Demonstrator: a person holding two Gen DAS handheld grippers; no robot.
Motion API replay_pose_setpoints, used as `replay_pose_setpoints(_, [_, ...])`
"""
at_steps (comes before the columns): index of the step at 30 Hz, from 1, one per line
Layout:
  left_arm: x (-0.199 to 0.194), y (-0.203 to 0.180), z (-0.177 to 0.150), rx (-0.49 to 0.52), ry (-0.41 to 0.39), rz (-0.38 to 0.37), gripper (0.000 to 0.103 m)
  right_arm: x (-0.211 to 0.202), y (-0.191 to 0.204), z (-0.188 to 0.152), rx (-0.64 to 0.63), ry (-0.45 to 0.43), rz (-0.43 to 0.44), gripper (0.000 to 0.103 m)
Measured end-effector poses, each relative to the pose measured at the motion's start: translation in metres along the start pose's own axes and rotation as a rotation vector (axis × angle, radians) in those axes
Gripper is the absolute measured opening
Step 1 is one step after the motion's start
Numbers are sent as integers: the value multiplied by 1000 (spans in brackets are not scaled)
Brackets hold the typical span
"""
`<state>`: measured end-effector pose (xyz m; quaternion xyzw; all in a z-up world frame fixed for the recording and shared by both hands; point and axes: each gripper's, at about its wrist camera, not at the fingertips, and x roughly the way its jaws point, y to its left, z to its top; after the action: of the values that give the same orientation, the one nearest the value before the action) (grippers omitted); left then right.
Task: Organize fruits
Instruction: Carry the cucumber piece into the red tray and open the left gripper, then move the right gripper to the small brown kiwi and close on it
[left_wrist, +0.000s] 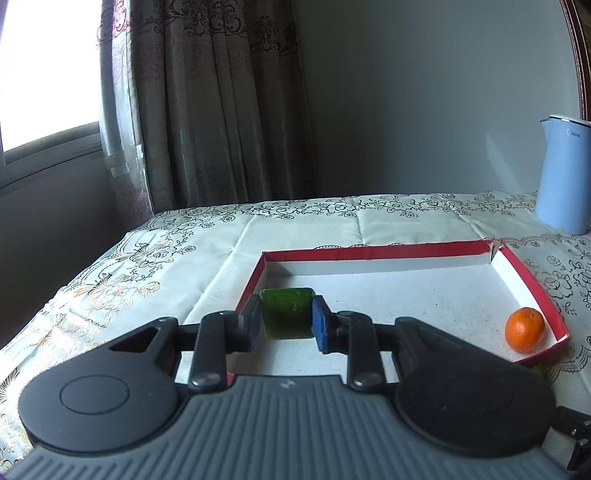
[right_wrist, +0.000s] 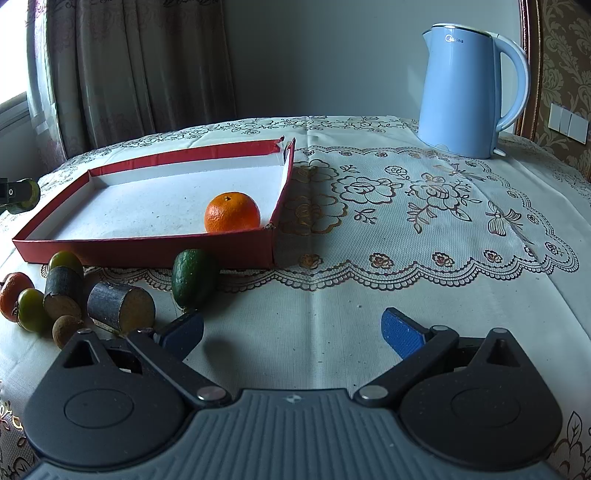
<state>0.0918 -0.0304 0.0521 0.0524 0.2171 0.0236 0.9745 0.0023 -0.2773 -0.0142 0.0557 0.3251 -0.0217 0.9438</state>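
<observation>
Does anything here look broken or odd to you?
Yes: the red tray has a torn far right corner, where the walls gape apart with a ragged edge. Otherwise, only one orange lies inside.

On the table the shallow box sits left of the kettle, which stands behind it toward the wall, with one orange inside the box's near right corner and the other fruits clustered just before its front wall.
</observation>
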Motion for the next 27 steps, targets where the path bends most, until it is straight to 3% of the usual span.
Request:
replay_pose_setpoints(12, [61,0,2,-38,106,-21,27,-2,-7,1,48,-19,30,103])
replay_pose_setpoints(18, [51,4,2,-43,66,5,68,-3,-9,0,57,-23,36,103])
replay_pose_setpoints(23, [18,24,1,-65,-3,23,103,-3,-9,1,58,-24,37,103])
replay_pose_setpoints(27, [-11,56,-12,-122,-15,29,103,-3,-10,0,66,-27,44,103])
